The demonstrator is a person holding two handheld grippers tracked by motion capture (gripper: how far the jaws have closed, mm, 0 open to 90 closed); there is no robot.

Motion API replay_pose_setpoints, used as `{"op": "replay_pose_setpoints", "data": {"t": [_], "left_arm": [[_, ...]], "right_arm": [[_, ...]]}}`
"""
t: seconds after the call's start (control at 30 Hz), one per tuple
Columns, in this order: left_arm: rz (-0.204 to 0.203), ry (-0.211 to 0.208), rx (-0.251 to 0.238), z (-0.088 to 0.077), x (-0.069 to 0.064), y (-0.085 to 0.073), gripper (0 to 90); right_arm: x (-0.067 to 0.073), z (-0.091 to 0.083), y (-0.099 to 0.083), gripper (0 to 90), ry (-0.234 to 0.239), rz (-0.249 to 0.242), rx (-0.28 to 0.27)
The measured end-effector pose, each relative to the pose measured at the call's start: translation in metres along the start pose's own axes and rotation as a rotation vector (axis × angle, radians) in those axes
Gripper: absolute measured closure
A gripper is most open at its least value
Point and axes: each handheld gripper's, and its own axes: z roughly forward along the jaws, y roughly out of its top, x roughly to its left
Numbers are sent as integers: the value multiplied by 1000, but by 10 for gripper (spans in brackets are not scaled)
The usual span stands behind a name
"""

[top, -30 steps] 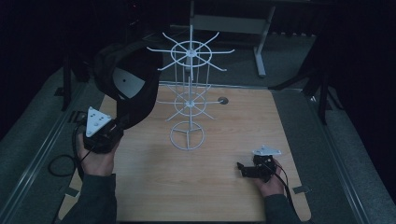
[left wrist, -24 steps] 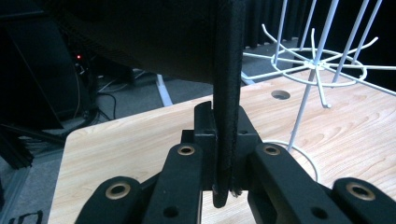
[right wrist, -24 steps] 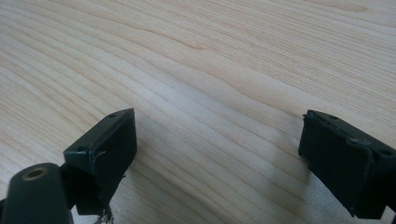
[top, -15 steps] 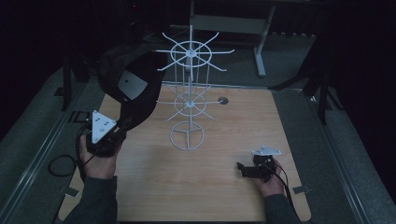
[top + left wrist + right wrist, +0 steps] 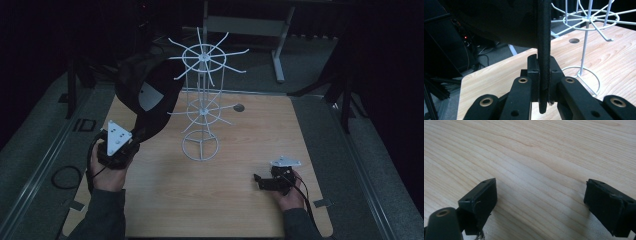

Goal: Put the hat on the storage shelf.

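Now the cap (image 5: 145, 95) rides higher and nearer the rack (image 5: 202, 107) than a second ago.

The left gripper (image 5: 116, 145) has its jaws clamped on the cap's brim edge (image 5: 543, 62), lifting it up left of the rack, so a hanging on a prong looks likely. The right gripper (image 5: 272, 181) rests on the tabletop (image 5: 240, 200), jaws wide apart and empty. No containers here.
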Motion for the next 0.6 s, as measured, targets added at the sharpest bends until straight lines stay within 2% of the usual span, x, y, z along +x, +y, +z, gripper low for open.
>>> {"op": "replay_pose_setpoints", "data": {"t": [0.07, 0.2, 0.27, 0.6], "left_arm": [[-4, -5, -2, 0, 1, -1, 840], [-27, -26, -15, -1, 4, -1, 664], [-43, -49, -13, -1, 5, 0, 585], [-91, -86, -38, -3, 7, 1, 342]], "right_arm": [[0, 0, 0, 113, 0, 1, 1], [0, 0, 0, 113, 1, 0, 2], [0, 0, 0, 113, 1, 3, 3], [0, 0, 0, 113, 0, 1, 1]]}}
